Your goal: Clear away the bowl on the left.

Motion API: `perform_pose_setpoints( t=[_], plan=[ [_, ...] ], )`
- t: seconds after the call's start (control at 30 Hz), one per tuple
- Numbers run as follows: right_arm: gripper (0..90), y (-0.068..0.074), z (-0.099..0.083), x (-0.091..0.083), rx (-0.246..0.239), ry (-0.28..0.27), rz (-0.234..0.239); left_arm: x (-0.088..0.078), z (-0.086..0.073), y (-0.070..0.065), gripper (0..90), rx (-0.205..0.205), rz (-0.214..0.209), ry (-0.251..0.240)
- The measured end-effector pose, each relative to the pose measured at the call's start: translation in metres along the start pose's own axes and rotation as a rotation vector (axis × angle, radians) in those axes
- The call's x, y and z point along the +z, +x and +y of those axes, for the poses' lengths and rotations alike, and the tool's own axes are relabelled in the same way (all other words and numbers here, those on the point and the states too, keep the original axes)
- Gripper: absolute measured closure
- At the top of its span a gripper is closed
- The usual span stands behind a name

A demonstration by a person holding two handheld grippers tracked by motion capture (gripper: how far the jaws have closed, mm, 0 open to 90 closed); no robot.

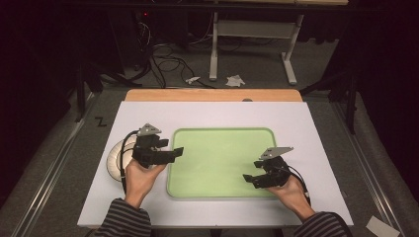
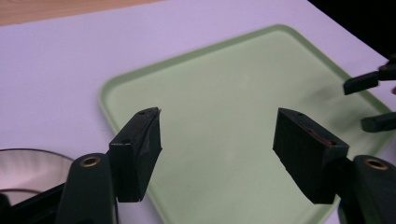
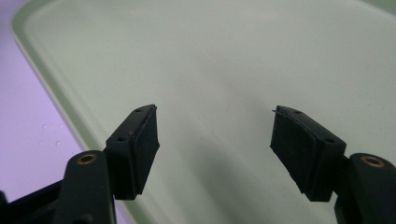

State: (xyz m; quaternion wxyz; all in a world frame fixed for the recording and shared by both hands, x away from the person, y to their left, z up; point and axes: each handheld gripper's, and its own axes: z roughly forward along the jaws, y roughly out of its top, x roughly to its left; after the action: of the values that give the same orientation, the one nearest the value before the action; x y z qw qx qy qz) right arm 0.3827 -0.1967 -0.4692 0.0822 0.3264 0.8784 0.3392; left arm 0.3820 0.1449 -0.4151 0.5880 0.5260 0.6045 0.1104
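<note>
A pale green tray (image 1: 217, 160) lies bare in the middle of the white table top. My left gripper (image 1: 170, 148) hovers over the tray's left rim, with its jaws wide apart and nothing between them. The left gripper view shows that gripper (image 2: 217, 116) open above the tray (image 2: 224, 70), with a round white plate (image 2: 28, 168) at the lower left. That plate (image 1: 113, 158) sits just left of the tray, partly behind my left hand. My right gripper (image 1: 252, 172) stands open over the tray's near right part. In its own view the right gripper (image 3: 215, 112) is empty above the tray (image 3: 210, 51).
The white table top (image 1: 296, 123) ends in a wooden strip (image 1: 212, 95) at the back. Beyond it are floor cables (image 1: 168, 64) and a desk frame (image 1: 252, 29). My right gripper's jaw tips (image 2: 357, 105) show at the right edge of the left gripper view.
</note>
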Motion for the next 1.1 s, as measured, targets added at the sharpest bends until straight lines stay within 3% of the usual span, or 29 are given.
perform_pose_setpoints(
  t=[0.47,0.67,0.73,0.83,0.87,0.9,1.1],
  plan=[
    [33.2,0.001,0.000,0.000,-0.021,0.006,-0.002,-0.013,0.025,0.040,33.0,-0.049,0.116,-0.081],
    [34.3,0.001,0.000,0.003,-0.022,0.040,0.003,-0.017,0.031,0.055,34.7,-0.083,0.155,-0.083],
    [35.0,0.001,-0.001,0.004,-0.027,0.048,0.000,-0.018,0.032,0.059,34.6,-0.076,0.176,-0.082],
    [36.0,0.002,0.000,0.002,-0.036,0.037,-0.001,-0.018,0.032,0.066,34.6,-0.004,0.250,-0.080],
    [36.1,0.002,-0.001,0.002,-0.036,0.038,-0.001,-0.018,0.032,0.066,34.8,-0.004,0.250,-0.080],
    [36.2,0.002,-0.001,0.002,-0.036,0.040,-0.004,-0.020,0.033,0.073,34.8,-0.039,0.248,-0.072],
    [36.2,0.004,-0.001,0.004,-0.050,0.053,-0.010,-0.024,0.036,0.096,34.4,-0.067,0.309,-0.081]
  ],
)
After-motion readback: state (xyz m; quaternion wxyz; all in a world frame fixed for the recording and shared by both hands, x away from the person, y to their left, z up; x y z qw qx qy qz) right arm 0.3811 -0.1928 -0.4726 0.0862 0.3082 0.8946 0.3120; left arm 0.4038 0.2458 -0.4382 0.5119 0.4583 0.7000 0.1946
